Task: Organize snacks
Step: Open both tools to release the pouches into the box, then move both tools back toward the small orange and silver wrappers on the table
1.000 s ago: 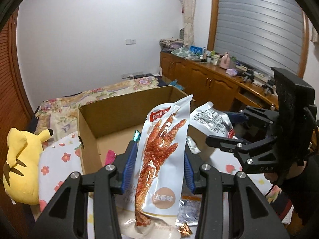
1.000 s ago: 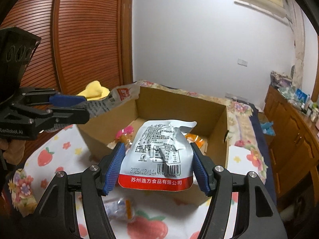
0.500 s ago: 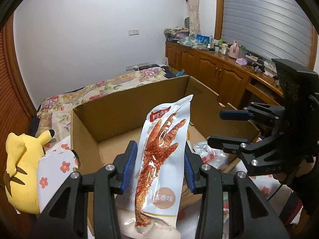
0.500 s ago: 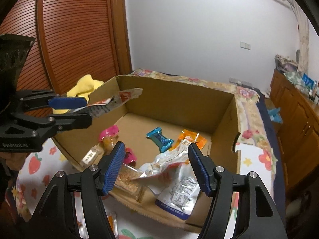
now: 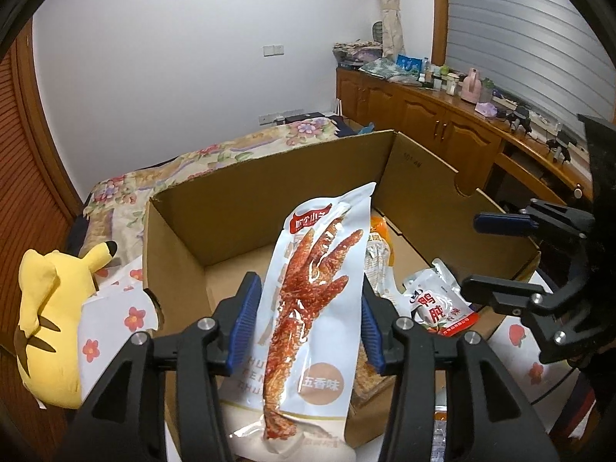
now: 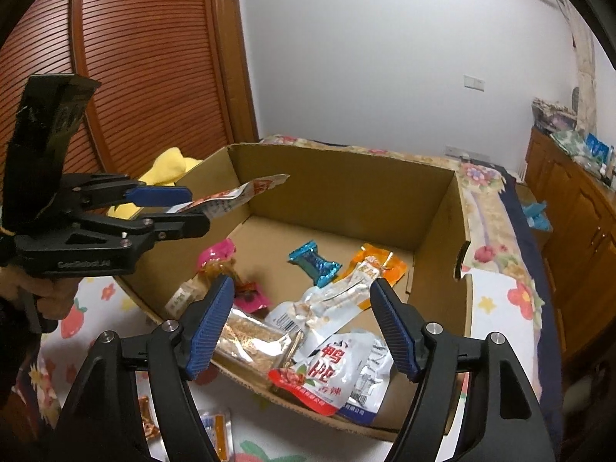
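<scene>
My left gripper (image 5: 308,327) is shut on a white chicken-feet snack pack (image 5: 312,308) and holds it upright over the near left part of the open cardboard box (image 5: 269,188). It also shows in the right wrist view (image 6: 169,211), with the pack (image 6: 231,198) sticking out over the box's left wall. My right gripper (image 6: 304,327) is open and empty above the box's near edge. Below it, a white and red duck snack pack (image 6: 327,377) lies in the box (image 6: 346,188) against the front wall, among several other snacks.
A yellow plush toy (image 5: 50,315) lies left of the box on the flowered bedcover (image 5: 115,319). More loose snack packs (image 6: 215,435) lie on the cover in front of the box. Wooden cabinets (image 5: 442,123) run along the right wall.
My right gripper opened and let go of the white and red pack, which dropped into the box. My left gripper moved forward over the box with its pack.
</scene>
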`<control>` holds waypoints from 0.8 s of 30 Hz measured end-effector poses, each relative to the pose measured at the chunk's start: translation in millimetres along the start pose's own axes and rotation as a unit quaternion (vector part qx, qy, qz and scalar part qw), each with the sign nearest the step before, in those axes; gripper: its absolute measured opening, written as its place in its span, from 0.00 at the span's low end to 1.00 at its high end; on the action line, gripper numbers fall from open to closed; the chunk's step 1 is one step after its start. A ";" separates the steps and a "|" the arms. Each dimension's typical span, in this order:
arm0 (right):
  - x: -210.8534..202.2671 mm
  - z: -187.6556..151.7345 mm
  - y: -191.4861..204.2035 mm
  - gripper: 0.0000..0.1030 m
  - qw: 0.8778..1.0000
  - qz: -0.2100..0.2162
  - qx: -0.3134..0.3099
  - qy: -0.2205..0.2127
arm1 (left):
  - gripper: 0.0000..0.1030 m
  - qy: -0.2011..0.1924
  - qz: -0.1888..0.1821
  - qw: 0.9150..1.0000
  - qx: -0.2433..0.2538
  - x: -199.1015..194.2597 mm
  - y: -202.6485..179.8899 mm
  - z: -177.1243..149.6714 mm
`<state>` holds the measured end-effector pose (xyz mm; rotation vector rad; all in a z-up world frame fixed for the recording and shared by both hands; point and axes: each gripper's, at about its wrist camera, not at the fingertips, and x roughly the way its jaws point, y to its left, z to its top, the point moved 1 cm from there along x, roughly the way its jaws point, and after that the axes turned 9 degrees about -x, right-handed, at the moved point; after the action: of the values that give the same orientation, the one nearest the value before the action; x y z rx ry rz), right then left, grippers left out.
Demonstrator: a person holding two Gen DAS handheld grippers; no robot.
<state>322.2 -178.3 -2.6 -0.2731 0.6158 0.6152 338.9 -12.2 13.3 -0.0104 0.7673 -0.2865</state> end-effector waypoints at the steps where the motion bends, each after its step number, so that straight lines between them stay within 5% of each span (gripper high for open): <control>1: -1.3 -0.5 0.5 0.76 1.000 -0.004 -0.001 -0.001 | 0.47 0.001 0.002 1.000 0.001 1.8 0.9 0.0; 11: -10.1 -4.4 0.8 0.83 1.000 -0.009 0.000 -0.004 | 0.54 0.002 0.015 1.000 -0.002 5.8 0.3 1.2; 24: -42.0 -16.7 19.4 0.83 1.000 -0.018 0.002 -0.007 | 0.60 -0.029 0.007 1.000 0.001 -34.9 -9.1 -18.8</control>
<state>275.6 -188.9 8.7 -0.2756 0.5970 0.5815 299.8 -10.1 24.6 -0.0110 0.7085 -0.2717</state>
